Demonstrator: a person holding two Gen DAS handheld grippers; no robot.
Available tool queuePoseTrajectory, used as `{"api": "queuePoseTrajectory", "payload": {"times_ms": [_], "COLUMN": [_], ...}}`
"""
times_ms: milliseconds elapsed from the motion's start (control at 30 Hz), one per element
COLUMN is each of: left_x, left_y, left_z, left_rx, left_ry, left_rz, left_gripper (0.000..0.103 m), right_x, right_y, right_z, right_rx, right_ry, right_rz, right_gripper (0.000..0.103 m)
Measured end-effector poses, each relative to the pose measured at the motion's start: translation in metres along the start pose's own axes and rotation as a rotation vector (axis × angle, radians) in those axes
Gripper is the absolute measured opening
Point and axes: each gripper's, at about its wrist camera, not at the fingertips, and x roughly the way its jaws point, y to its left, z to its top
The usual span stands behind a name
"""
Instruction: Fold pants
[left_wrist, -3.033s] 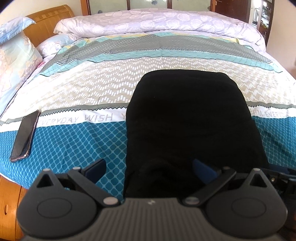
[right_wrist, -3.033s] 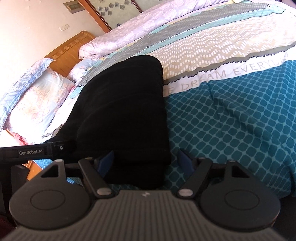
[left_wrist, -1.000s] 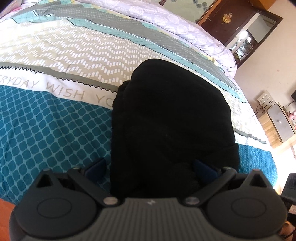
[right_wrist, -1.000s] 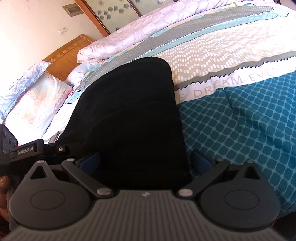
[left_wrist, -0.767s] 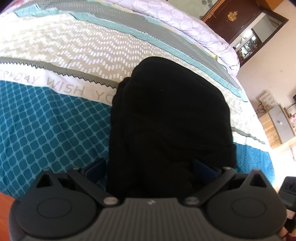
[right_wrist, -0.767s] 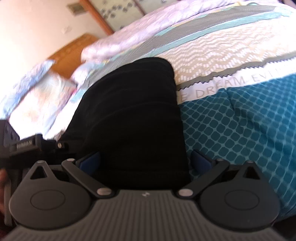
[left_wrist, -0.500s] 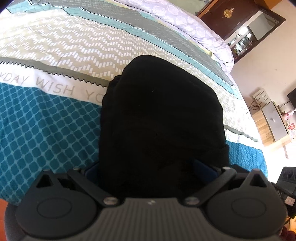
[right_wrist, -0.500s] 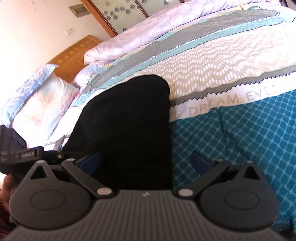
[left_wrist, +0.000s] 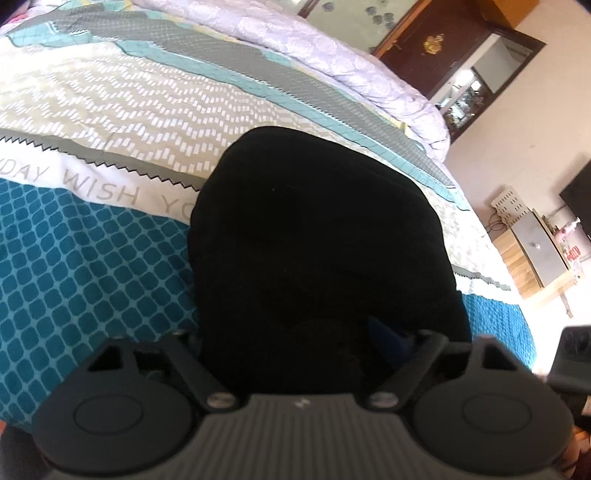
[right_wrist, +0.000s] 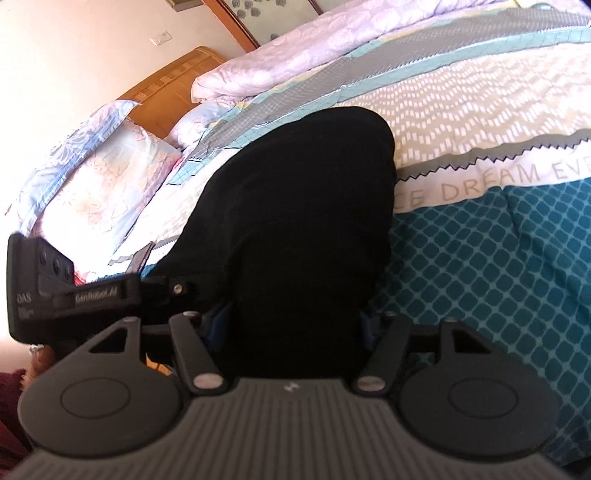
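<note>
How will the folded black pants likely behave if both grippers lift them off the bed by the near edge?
The black pants are soft fabric in a thick folded stack, so they will probably sag and the far end may unfold. The left gripper and right gripper, jaws just closing, each straddle the near edge, so the bulk should compress. The patterned bedspread may drag.

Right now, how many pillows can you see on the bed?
2, both by the headboard in the right wrist view: a big pillow and a smaller one behind it. More may be hidden beyond the frame.
</note>
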Motion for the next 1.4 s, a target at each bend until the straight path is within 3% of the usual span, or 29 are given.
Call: {"api": "queuePoseTrajectory", "payload": {"times_ms": [100, 367, 533, 900, 1400], "left_x": [0.000, 0.004, 0.004, 0.008, 0.009], "left_y": [-0.010, -0.030, -0.027, -0.033, -0.026], "left_z": [0.002, -0.005, -0.007, -0.008, -0.012], "left_rx": [0.024, 0.117, 0.127, 0.178, 0.187], "left_ry": [0.011, -0.016, -0.022, -0.033, -0.054], "left_rz": [0.052, 0.156, 0.158, 0.205, 0.192], "left_gripper": [0.070, 0.073, 0.077, 0.090, 0.098], "right_x": [0.002, 0.011, 0.014, 0.012, 0.012], "right_y": [-0.003, -0.011, -0.002, -0.007, -0.003], "right_z": [-0.002, -0.005, -0.012, -0.016, -0.019], "right_rx": [0.016, 0.041, -0.016, -0.017, -0.034], "right_ry": [-0.002, -0.010, -0.043, -0.072, -0.089], "right_rz": [-0.014, -0.005, -0.028, -0.017, -0.029], "right_gripper": [0.067, 0.075, 0.080, 0.080, 0.081]}}
